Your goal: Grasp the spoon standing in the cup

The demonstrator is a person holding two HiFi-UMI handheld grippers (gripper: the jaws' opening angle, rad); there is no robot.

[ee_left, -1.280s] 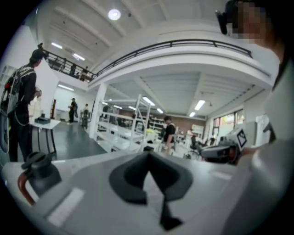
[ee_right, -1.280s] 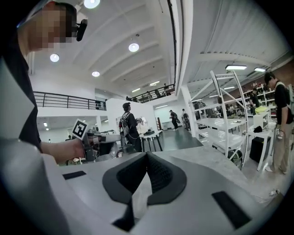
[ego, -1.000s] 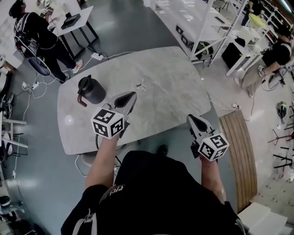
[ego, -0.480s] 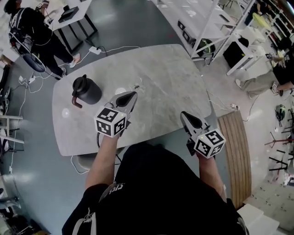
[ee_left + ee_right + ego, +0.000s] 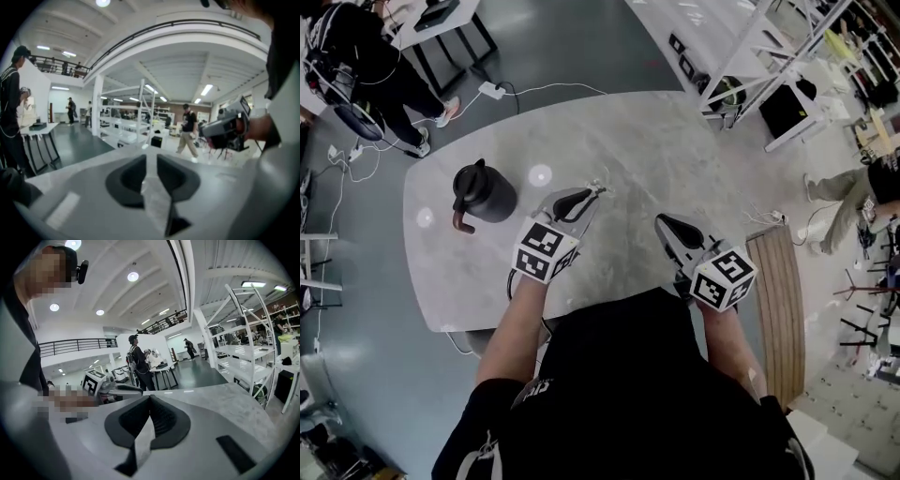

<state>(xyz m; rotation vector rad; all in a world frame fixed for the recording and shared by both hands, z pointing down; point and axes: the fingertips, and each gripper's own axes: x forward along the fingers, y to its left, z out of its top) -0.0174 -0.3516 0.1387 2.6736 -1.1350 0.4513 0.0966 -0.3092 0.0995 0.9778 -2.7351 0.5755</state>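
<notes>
Now left gripper [image 5: 592, 192] jaws just opened slightly, empty; right gripper [image 5: 662, 223] closed, empty

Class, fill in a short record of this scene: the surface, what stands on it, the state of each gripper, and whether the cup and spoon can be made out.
surface: grey marbled table
large object: dark jug with a handle, upright, on the table's left part in the head view
left gripper: jaws slightly apart, have just been opening, nothing between them
right gripper: jaws together, empty
small pale item: on the table just beyond the left gripper's tips; too small to tell as cup or spoon
</notes>
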